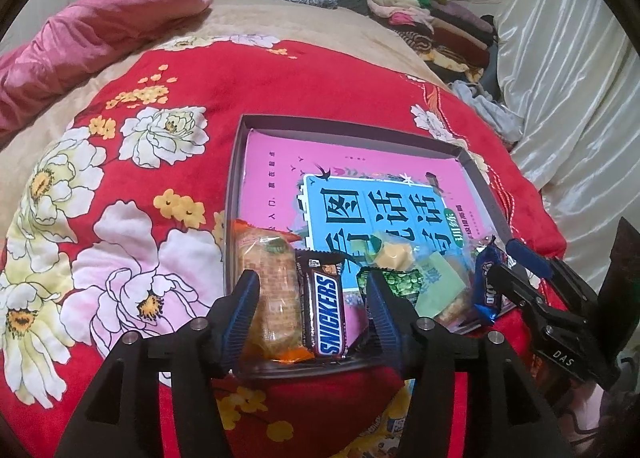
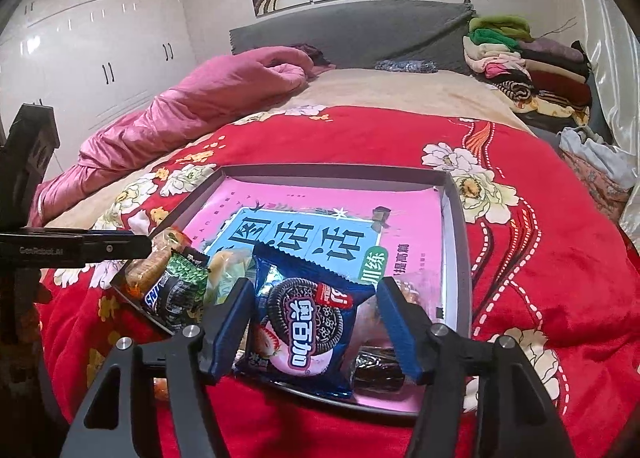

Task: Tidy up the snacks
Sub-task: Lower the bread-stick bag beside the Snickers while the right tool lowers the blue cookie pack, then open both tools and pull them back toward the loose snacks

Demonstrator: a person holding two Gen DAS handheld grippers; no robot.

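On top of the plush red blanket printed with large white and yellow flowers [image 1: 168, 70] sits a shallow grey cardboard box lid [image 1: 236, 178], lined with a glossy pink book cover bearing a blue title panel [image 1: 280, 162]. Along its near edge lie the crinkly plastic-wrapped snacks. The left gripper [image 1: 312, 290], black with ribbed blue pads, stands with its jaws spread around two packets lying side by side: a clear-wrapped oblong golden biscuit [image 1: 276, 290] and a brown Snickers bar [image 1: 328, 310]; neither pad visibly presses on them. Just to their right rest a green patterned pouch [image 1: 400, 282] and a pale yellow-green wrapped sweet [image 1: 394, 256]. The right gripper [image 2: 316, 318] has its jaws apart on either side of a shiny blue Oreo packet [image 2: 308, 322], which lies on the lid's near edge; whether the pads touch the wrapper I cannot tell. A dark ridged wrapped sweet [image 2: 376, 372] lies beside that packet. Beyond, a soft rumpled pink quilt [image 2: 192, 106] and a stack of folded clothes [image 2: 532, 70] rest on the bed.
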